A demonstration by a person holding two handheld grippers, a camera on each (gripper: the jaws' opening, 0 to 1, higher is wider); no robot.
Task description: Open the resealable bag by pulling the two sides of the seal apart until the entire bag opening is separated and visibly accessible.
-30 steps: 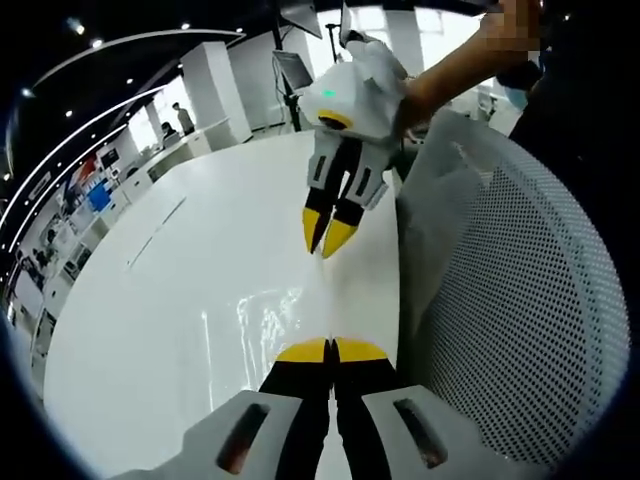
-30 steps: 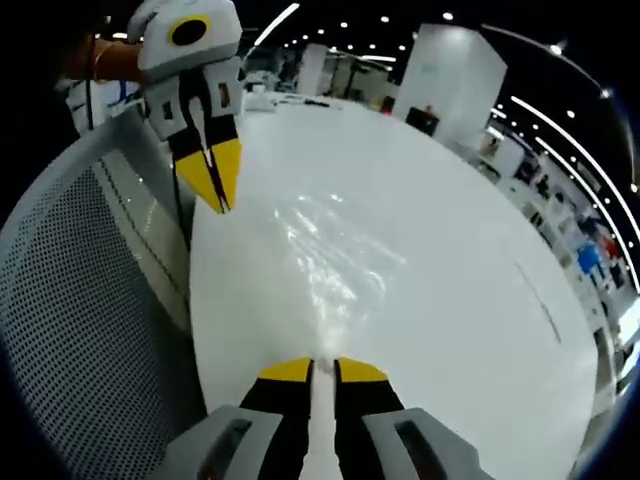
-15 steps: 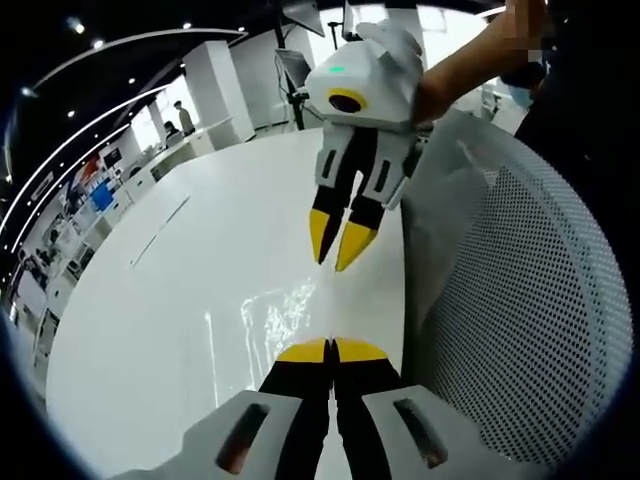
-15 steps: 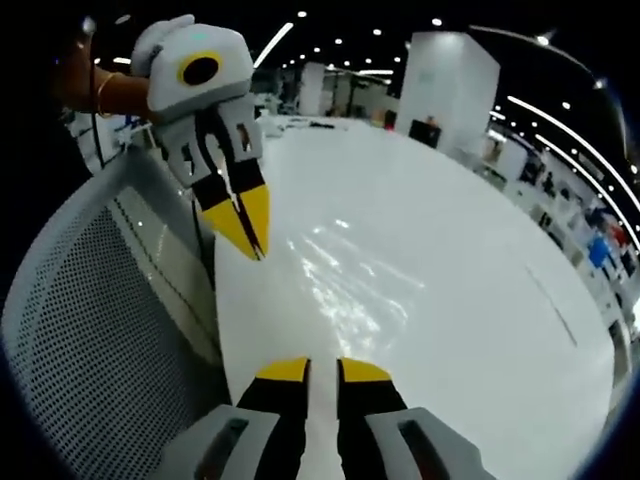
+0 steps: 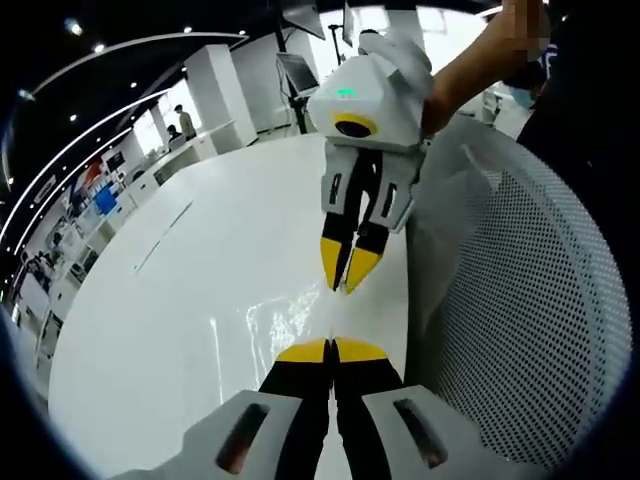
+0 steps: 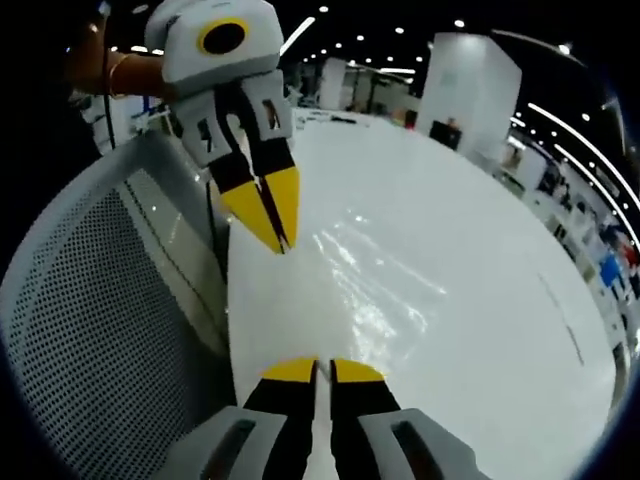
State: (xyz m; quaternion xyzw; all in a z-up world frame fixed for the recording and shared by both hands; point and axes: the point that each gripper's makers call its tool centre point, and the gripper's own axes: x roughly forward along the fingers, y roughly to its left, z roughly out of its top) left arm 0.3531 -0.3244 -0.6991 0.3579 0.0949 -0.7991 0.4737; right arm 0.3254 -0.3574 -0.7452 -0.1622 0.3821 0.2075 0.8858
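White tabletop [image 5: 170, 300] ran under both grippers, with a mesh chair back [image 5: 520, 300] beside it and a lit hall of counters and ceiling lamps far behind.

Nearest in the left gripper view, the left gripper [image 5: 331, 350] had its yellow tips pressed together on an edge of the bag [image 5: 290, 315], a clear, glossy film lying flat on the table just ahead of them. The right gripper [image 5: 347, 270] came in from above, its tips nearly closed and touching the same strip of film, a short way beyond. A bare forearm [image 5: 470, 70] led back from it.

In the right gripper view, the right tips sat close together with a thin bright sliver between them; whether they pinched plastic there could not be told. The bag [image 6: 385, 275] glinted ahead, and the left gripper [image 6: 272, 215] hung over its near edge.

The film looked light, limp and slippery, likely to slide from a shallow grip. It should be held by the lips just above the seal, one side to each gripper.
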